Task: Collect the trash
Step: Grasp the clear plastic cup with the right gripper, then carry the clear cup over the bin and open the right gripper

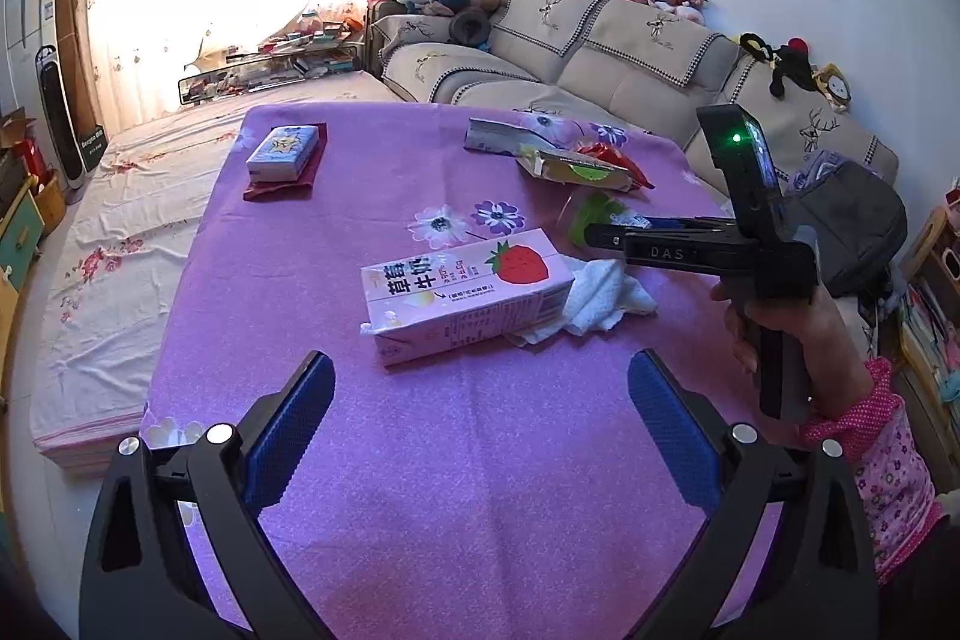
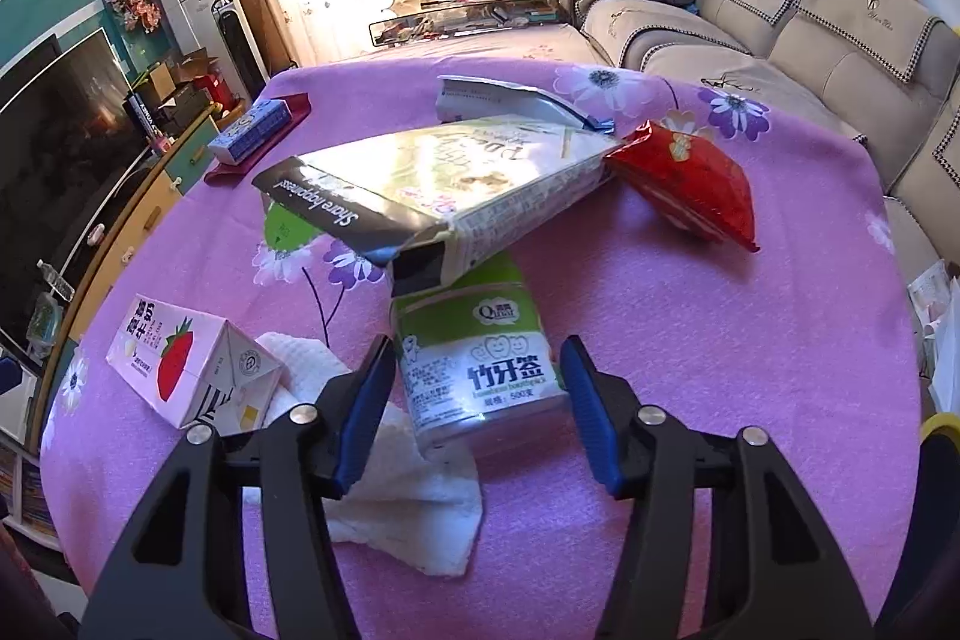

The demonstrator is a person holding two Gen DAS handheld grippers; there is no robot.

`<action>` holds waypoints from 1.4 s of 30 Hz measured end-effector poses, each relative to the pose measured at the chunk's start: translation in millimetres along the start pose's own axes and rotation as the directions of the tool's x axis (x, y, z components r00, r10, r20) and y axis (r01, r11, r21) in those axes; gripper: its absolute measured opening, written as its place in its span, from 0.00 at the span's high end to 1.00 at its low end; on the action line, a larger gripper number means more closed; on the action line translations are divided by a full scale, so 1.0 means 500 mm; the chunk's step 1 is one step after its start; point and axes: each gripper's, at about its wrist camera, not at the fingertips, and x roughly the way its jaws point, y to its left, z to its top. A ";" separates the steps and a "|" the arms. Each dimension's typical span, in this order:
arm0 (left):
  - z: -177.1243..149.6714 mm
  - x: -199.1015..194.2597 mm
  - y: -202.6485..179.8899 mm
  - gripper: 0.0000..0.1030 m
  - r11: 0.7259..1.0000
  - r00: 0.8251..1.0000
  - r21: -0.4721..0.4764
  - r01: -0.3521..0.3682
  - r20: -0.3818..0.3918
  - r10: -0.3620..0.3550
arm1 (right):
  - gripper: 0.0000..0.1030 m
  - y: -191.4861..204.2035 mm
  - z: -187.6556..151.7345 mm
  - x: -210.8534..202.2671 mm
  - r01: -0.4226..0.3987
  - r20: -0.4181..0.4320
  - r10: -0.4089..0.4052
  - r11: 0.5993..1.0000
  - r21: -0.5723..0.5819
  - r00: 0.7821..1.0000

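A pink strawberry milk carton (image 1: 462, 292) (image 2: 180, 364) lies on the purple tablecloth (image 1: 480, 460), with a crumpled white tissue (image 1: 600, 301) (image 2: 408, 508) against it. My left gripper (image 1: 480, 400) hangs open just short of the carton, nothing between its fingers. My right gripper (image 2: 477, 400) straddles a green-labelled toothpick jar (image 2: 480, 364) lying on its side. Its blue pads (image 2: 366, 412) flank the jar's near end without clearly pressing it. An opened snack box (image 2: 444, 184) rests across the jar's far end. In the left wrist view the right gripper (image 1: 600, 238) reaches in from the right, held by a hand.
A red snack bag (image 2: 690, 184) and a flattened grey carton (image 2: 510, 100) lie behind the box. A blue tissue pack (image 1: 282, 151) sits on a dark red cloth at the far left corner. A beige sofa (image 1: 600, 64) borders the table's right and far sides.
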 end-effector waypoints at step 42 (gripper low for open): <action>-0.004 0.028 -0.131 0.06 0.992 0.998 0.113 0.055 -0.030 -0.052 | 0.53 -0.214 -0.169 -0.358 0.155 0.155 -0.207 0.943 0.295 0.966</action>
